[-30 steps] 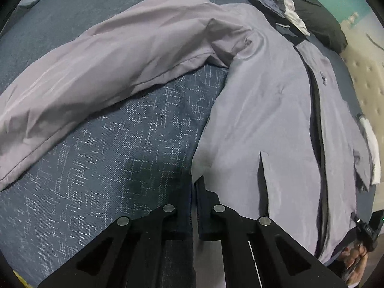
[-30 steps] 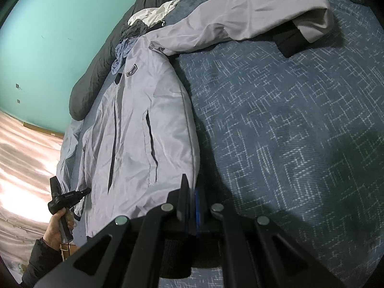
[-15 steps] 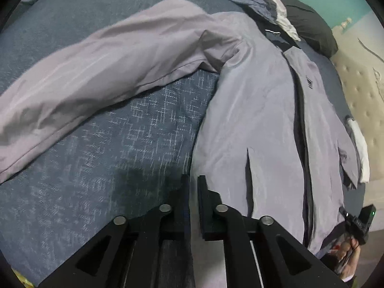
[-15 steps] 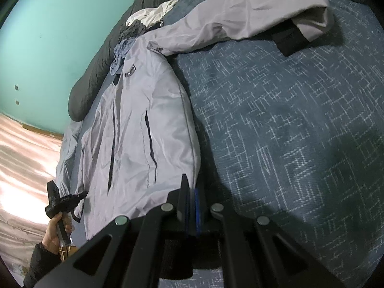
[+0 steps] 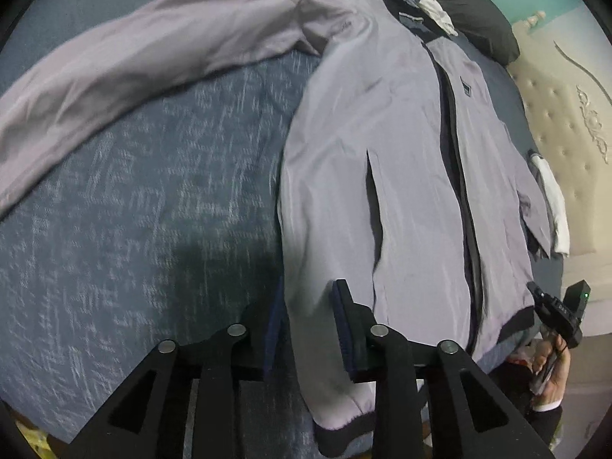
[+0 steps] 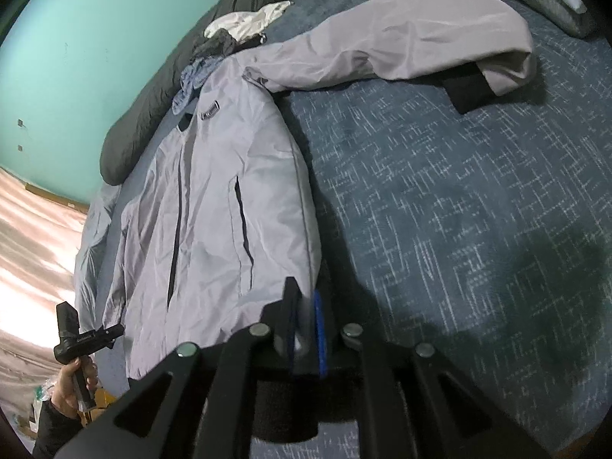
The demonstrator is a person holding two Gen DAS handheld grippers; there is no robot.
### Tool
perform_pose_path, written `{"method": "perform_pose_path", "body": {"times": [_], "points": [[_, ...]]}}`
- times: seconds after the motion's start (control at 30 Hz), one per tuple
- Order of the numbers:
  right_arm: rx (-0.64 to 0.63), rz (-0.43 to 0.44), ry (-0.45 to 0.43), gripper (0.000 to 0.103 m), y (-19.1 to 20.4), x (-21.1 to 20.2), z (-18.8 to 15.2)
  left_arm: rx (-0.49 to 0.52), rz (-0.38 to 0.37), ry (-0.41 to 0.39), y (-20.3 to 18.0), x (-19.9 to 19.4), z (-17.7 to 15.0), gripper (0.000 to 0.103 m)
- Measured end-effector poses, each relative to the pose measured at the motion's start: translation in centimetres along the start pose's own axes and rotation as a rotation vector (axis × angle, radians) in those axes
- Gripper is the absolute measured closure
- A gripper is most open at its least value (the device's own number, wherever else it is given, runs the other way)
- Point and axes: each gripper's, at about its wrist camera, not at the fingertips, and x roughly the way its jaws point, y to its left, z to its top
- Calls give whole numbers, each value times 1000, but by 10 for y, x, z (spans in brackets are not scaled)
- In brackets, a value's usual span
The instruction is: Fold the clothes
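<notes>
I have the jacket spread flat on the bed, front up, one sleeve flung out across the blue cover and its hem toward me. A dark pillow and a small heap of other clothes lie past the collar.

My worry is that both grips let go together and the hem corner drops wherever it happens to be. If the fabric falls bunched or skewed, the side edge will not lie straight and any fold I build on it comes out crooked. The slick cloth could also catch on a pad as I pull away and drag out of place.

My left gripper is opening: its fingers stand clearly apart, with the jacket's lower side edge running between them, and the pads no longer press it.

My right gripper is opening too, but only a crack. A thin fold of the pale hem sits between its fingers, and as far as I see they pinch it.
</notes>
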Motion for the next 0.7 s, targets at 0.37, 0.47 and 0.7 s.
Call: {"method": "perform_pose_path", "body": {"times": [0.37, 0.47, 0.7], "points": [[77, 24, 118, 61, -12, -12, -7, 0, -37, 29, -5, -9, -21, 58], [68, -4, 162, 61, -13, -13, -9, 2, -49, 42, -6, -11, -27, 57], [49, -6, 246, 61, -9, -10, -16, -16, -84, 70, -4, -10, -39, 53]]}}
